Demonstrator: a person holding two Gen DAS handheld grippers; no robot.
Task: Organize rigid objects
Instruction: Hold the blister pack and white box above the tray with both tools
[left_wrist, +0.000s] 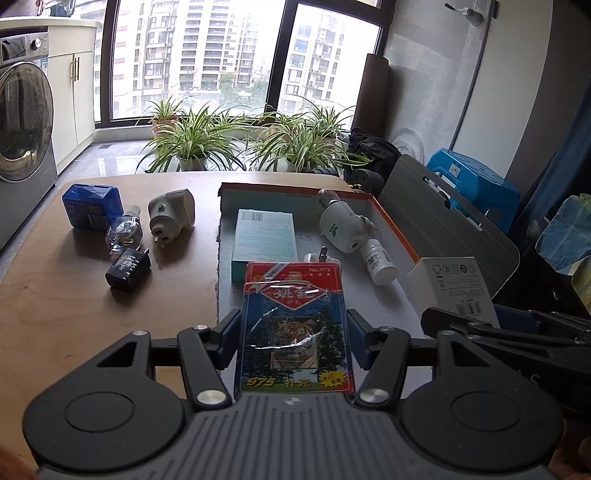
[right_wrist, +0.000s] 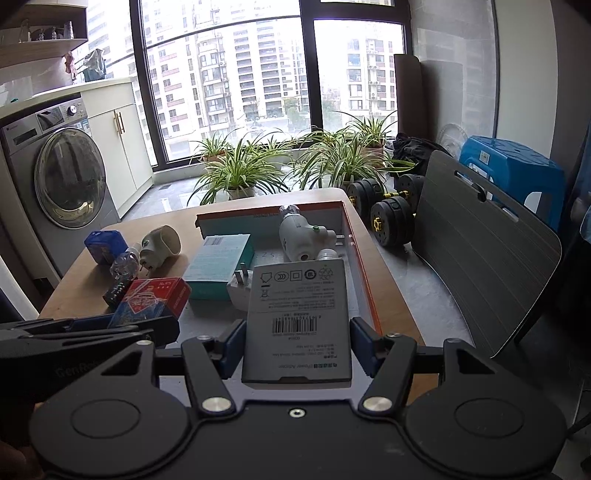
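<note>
— What do you have in each hand?

— My left gripper (left_wrist: 293, 341) is clamped on a pack of playing cards (left_wrist: 295, 325), a flat rectangular carton in crinkled clear film, red at the top with a tiger printed on the face. The blue pads press its two long edges. My right gripper (right_wrist: 295, 345) is clamped the same way on a white power-adapter box (right_wrist: 299, 317), smooth matte cardboard with a barcode and small printed symbols.

— Where are they over the tabletop?

— Both hang above the near end of the shallow cardboard tray (left_wrist: 397, 230), which has an orange rim and a pale grey floor and sits on the right half of the wooden tabletop (left_wrist: 74, 295).

— What lies in the tray?

— A teal-and-white flat box (left_wrist: 264, 238) lies against its left wall. Toward the far right corner is a rounded white plastic plug-in device (left_wrist: 341, 225), on its side, with a small white cylindrical bottle (left_wrist: 380, 264) just beside it.

— And outside it?

— On the left half of the tabletop: a glossy blue box (left_wrist: 92, 206) near the far left corner, a clear little bottle (left_wrist: 123, 230) beside it, a second white plug-in device (left_wrist: 171, 216) with its metal prongs pointing at me, and a black blocky charger (left_wrist: 128, 271) nearest the front.
</note>
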